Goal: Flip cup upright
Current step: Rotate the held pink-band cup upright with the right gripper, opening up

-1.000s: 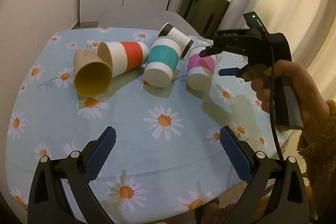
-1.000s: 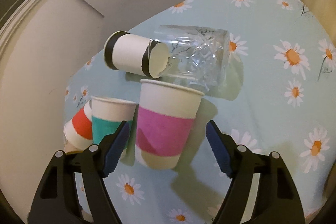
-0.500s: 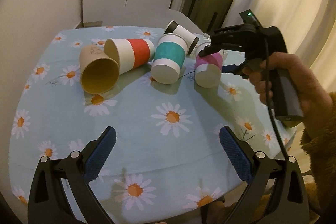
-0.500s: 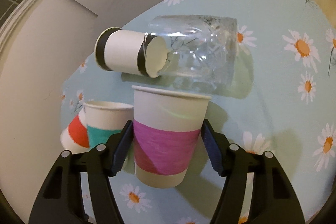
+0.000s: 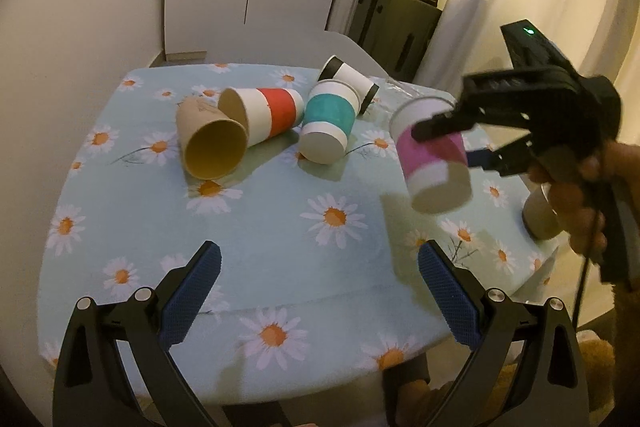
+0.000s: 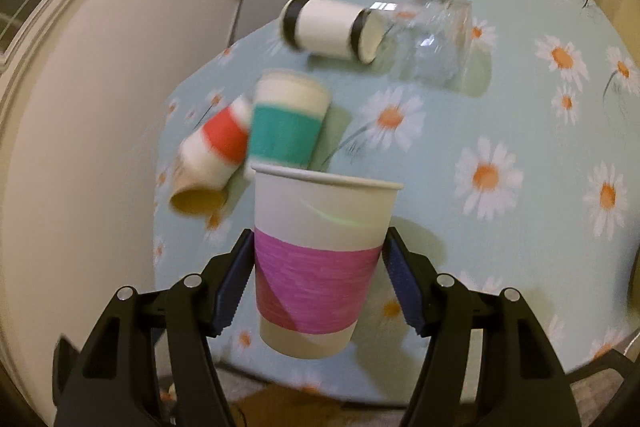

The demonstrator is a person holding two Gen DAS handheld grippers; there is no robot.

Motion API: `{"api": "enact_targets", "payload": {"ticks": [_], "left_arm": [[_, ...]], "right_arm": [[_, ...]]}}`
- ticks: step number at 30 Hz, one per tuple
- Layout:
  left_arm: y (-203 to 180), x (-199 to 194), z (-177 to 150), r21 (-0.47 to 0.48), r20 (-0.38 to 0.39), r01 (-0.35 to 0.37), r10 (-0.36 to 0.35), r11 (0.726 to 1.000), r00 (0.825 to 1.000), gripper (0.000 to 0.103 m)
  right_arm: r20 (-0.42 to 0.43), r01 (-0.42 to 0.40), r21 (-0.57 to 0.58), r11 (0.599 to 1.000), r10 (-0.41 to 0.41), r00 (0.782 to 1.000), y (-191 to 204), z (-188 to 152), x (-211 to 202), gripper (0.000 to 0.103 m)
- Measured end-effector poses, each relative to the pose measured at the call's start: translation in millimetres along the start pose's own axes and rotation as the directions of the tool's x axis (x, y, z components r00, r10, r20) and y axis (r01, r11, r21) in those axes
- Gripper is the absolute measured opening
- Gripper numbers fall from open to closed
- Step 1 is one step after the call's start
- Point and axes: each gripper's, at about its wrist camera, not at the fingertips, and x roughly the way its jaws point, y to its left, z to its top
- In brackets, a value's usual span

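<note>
My right gripper (image 6: 318,283) is shut on the white paper cup with a pink band (image 6: 318,267) and holds it above the table, rim up in the right wrist view. In the left wrist view the pink cup (image 5: 434,155) hangs tilted in the right gripper (image 5: 448,143), clear of the cloth. My left gripper (image 5: 318,291) is open and empty over the table's near edge. Still on the table lie a teal-banded cup (image 5: 328,125), a red-banded cup (image 5: 268,111), a brown cup (image 5: 208,143) and a black-rimmed white cup (image 5: 352,77).
A clear glass (image 6: 428,39) lies on its side behind the black-rimmed cup (image 6: 328,25). A brown cup (image 5: 540,215) stands at the table's right edge by the hand. The round table wears a light blue daisy cloth (image 5: 280,227). A white chair back stands behind.
My right gripper closed on the pink cup and lifted it off the table, toward the near right. The other cups have not moved.
</note>
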Motion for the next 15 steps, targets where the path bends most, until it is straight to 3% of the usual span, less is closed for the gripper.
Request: {"api": "enact_targets", "payload": {"ticks": [7,15], "left_arm": [[4.8,-11.7,-11.0,0.034,-0.034,-0.032,0.033,0.999,0.999,0.096],[19.2,-5.5,-25.1,0.028,-0.086,-0.069,0.071,0.997,0.994,0.096]], "right_arm": [[-0.061,-0.014,-0.094,0.995,0.008,0.998,28.7,-50.5,5.0,0.065],[-0.097,0.034,-0.112,0.993,-0.045,0.994,24.0,-67.8,38.5,0.065]]}}
